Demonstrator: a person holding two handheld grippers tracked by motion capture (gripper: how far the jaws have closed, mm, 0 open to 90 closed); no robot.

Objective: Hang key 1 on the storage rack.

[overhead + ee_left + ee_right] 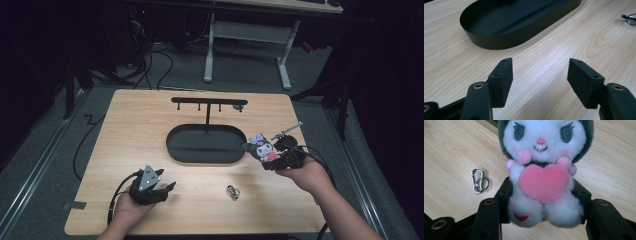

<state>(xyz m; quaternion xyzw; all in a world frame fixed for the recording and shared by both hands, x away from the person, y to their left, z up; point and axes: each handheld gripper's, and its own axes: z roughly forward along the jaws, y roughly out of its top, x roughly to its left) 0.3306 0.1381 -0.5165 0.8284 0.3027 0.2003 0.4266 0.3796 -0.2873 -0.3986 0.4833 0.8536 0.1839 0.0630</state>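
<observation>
High view: the right gripper pinches the plush toy upright near the tabletop's right edge, the hook stand lying toward the far edge. Left gripper rests spread, empty, farther off.

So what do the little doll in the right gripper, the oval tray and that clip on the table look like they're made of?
Plush doll: soft fuzzy fabric, with embroidered eyes and a pink felt-like heart.
Oval tray: matte black with a thin wall, probably painted metal, though it could be plastic.
Clip: shiny silver metal, judging by its bright glints.
</observation>
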